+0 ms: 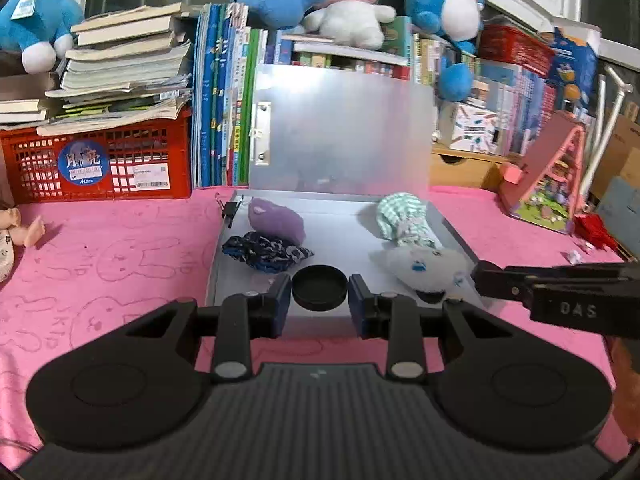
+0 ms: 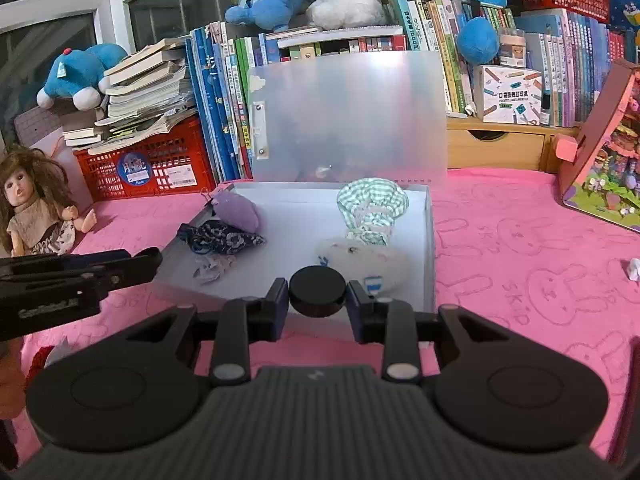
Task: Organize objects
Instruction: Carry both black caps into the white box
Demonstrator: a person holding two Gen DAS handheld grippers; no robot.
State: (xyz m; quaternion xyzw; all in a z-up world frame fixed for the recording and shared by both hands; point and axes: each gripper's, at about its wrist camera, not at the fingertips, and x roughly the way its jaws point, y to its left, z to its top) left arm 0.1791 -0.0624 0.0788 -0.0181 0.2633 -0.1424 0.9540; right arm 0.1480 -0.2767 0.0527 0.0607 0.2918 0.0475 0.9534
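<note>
So both my claws grip something: left gripper (image 1: 319, 294) pinches a black cap (image 1: 319, 287), hollow side up; right gripper (image 2: 317, 295) a black disc (image 2: 317, 290). Both hover at the tray's (image 1: 340, 236) 6 o'clock edge. Risk: round rims slip from the pads. No long axis, flat faces up.

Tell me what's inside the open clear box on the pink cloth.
In the clear box: purple pouch, dark blue patterned pouch, green checked pouch, white pouch. Pouch contents are hidden.

Doll (image 1: 12, 228): cut off at 9 o'clock edge, left wrist view. Frosted lid (image 1: 344, 132): hides books behind. Crate label (image 1: 151, 179): text illegible.
</note>
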